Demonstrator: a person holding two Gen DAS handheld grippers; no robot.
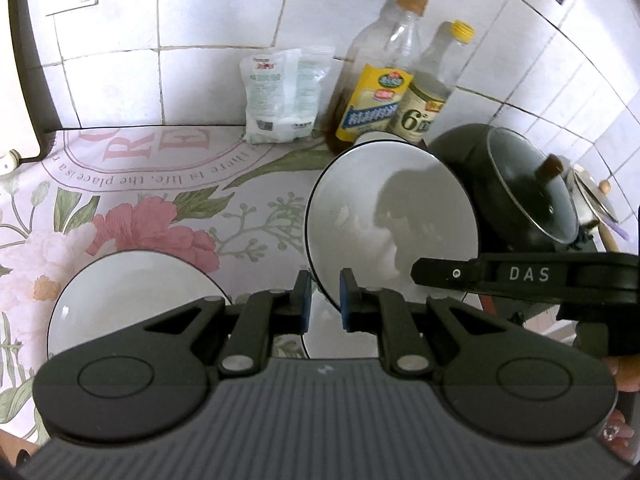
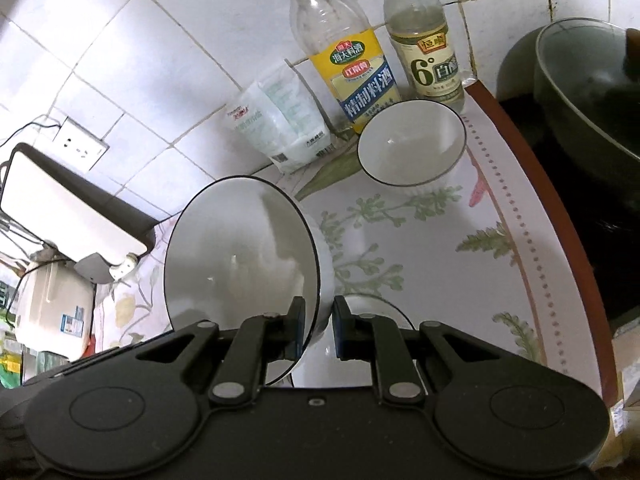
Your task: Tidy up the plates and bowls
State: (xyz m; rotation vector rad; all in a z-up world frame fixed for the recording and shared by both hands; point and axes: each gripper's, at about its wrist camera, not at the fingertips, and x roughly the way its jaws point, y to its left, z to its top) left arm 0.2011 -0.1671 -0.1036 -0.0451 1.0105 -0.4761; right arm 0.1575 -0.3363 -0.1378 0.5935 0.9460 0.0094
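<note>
Gleaming white, black-rimmed bowl (image 1: 390, 216) tilted in both grippers.

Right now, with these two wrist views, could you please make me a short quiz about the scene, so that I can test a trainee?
1. True or false: the left gripper holds nothing.
2. What covers the dark wok? A) a glass lid B) a plate C) a cloth
3. How many bottles stand against the tiled wall?

Key:
1. False. The left gripper is shut on the rim of a tilted white bowl.
2. A
3. Two
</note>
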